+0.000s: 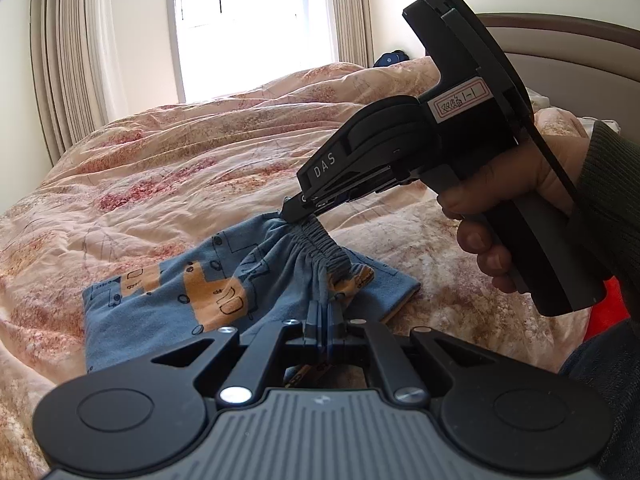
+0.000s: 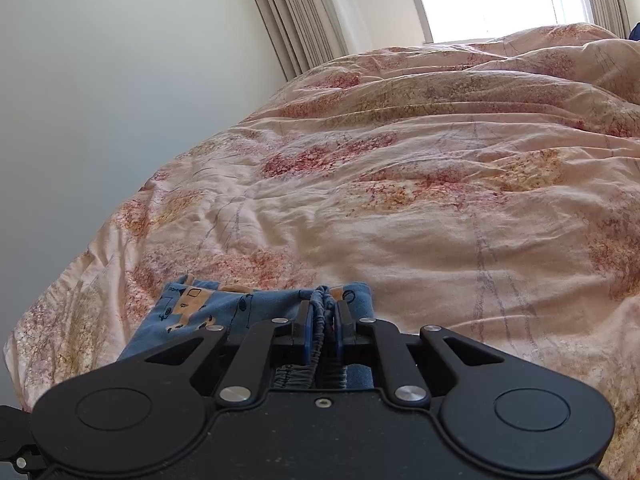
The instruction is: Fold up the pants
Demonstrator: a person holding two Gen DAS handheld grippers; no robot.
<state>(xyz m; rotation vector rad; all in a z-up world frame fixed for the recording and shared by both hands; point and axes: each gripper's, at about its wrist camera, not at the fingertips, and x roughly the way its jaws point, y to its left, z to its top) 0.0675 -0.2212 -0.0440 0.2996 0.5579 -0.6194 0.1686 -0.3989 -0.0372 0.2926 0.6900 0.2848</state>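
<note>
Blue knit pants (image 1: pixel 168 292) with an orange vehicle print lie on the bed, on a pink floral duvet (image 1: pixel 180 168), with the gathered grey elastic waistband (image 1: pixel 324 246) raised off the bedding. My left gripper (image 1: pixel 324 312) is clenched on a pinch of the blue fabric just below the waistband; its jaws stand pressed together with the cloth between them. My right gripper (image 1: pixel 294 213) reaches in from the right side of the left wrist view, angled downward, and its tip meets the upper end of the waistband. The right wrist view shows that gripper (image 2: pixel 323 322) grasping the waistband (image 2: pixel 322 300): the elastic runs between the two blue pads (image 2: pixel 306 334), which are drawn close on either side of it. My right hand (image 1: pixel 504 216) wraps the black handle of that tool, and a dark green sleeve (image 1: pixel 612 184) covers the forearm. The lower part of the pants lies flat on the duvet, extending to the left in the left wrist view, while the fabric between the two grip points hangs in soft vertical folds. Beige curtains (image 1: pixel 72 60) frame a bright window (image 1: pixel 248 28) beyond the far side of the bed. A padded headboard (image 1: pixel 580 60) stands at the right edge, and a dark blue object (image 1: pixel 390 58), too small to identify, sits near it.
</note>
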